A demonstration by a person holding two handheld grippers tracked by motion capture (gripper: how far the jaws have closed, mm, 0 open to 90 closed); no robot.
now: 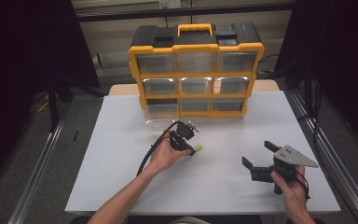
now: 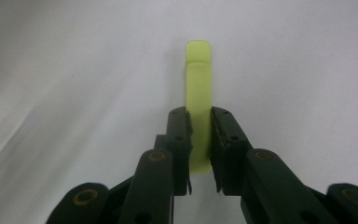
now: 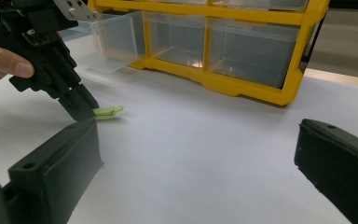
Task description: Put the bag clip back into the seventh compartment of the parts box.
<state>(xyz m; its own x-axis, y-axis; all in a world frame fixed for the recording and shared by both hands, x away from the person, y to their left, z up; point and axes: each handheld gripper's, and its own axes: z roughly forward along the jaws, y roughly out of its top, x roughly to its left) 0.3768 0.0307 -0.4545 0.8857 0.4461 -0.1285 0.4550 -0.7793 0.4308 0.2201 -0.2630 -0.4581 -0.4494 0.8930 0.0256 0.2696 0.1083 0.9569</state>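
A small yellow-green plastic piece lies low on the white table, left of centre. My left gripper is shut on its near end. In the left gripper view the two black jaws press on the piece from both sides, and its far end sticks out ahead of my left gripper. The right gripper view shows the left gripper tilted down, with the piece at its tips touching the table. My right gripper rests at the table's right with its jaws wide open and nothing between them.
A yellow-and-black drawer organizer with clear drawers stands at the back of the white table. Its bottom-left drawer is pulled out, close behind the left hand. Metal rails run along both sides of the table.
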